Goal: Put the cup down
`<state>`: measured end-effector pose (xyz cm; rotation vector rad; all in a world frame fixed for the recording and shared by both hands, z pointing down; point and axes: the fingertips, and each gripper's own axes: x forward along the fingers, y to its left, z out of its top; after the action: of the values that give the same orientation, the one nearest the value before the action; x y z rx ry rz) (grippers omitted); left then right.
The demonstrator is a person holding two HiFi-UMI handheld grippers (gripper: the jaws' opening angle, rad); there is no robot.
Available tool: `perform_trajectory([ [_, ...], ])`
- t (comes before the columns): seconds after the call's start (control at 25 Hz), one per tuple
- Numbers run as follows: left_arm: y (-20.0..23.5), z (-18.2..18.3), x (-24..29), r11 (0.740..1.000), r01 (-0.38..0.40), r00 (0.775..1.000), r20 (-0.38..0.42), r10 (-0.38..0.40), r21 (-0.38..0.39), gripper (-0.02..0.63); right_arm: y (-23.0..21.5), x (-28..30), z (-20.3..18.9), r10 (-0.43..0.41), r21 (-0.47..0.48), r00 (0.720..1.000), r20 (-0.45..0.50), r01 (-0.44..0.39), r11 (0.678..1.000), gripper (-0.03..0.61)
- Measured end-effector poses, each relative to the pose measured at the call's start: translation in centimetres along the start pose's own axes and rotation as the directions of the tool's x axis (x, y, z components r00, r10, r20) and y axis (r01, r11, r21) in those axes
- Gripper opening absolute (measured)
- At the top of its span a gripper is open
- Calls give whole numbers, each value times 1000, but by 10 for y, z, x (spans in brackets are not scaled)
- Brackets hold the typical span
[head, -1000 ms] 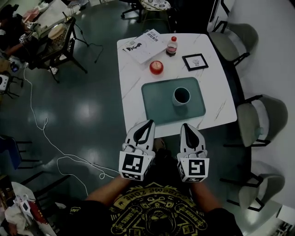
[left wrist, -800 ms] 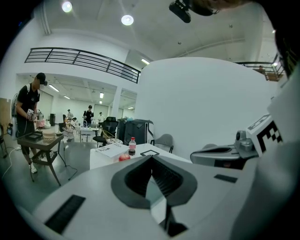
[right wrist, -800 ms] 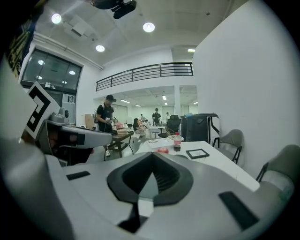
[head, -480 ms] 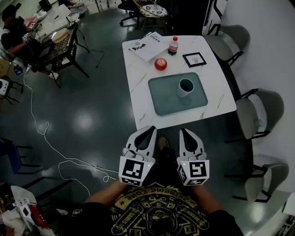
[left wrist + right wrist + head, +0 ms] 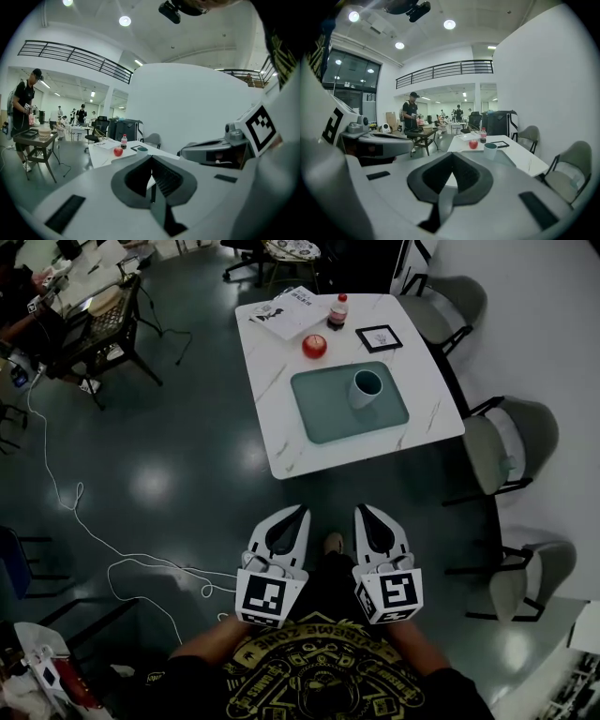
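Now, cup (image 5: 365, 388): upright on the tray, in its right half, well apart from both my tongs.
Tray (image 5: 323, 413): teal, lying flat on the white tabletop (image 5: 281, 432), in the half nearer to me.
Left tongs (image 5: 301, 512): jaws together with nothing between them. I hold them over the floor, short of the tabletop's near edge, pointing toward it.
Right tongs (image 5: 362, 510): jaws closed too, and empty. They are just beside my left tongs and point the same way.
Apple (image 5: 315, 346): red, on the tabletop just beyond the tray's far left corner.
Bottle (image 5: 337, 311): red cap, standing near the far edge, between a booklet (image 5: 291, 310) and a framed picture (image 5: 379, 337).
Chairs (image 5: 492, 451): grey, ranged along the tabletop's right side.
Floor (image 5: 169, 474): dark and glossy, under my tongs and to the tabletop's left.
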<state>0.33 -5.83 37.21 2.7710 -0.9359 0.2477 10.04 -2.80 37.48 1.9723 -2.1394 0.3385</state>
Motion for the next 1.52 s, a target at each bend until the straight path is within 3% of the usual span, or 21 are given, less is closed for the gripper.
perform_trajectory([
  [0.44, -60, -3, -8, 1000, 10, 1000, -3, -10, -20, 11, -24, -65, -11, 6, -8, 1000, -7, -6, 1000, 6],
  [0.96, -141, -23, 16, 998, 43, 998, -54, -40, 39, 11, -71, -127, -45, 18, 8, 999, -31, -18, 1000, 5],
  [1.52, -132, -16, 18, 995, 89, 995, -57, -86, 50, 11, -67, -119, -39, -19, 10, 999, -36, 19, 1000, 5],
])
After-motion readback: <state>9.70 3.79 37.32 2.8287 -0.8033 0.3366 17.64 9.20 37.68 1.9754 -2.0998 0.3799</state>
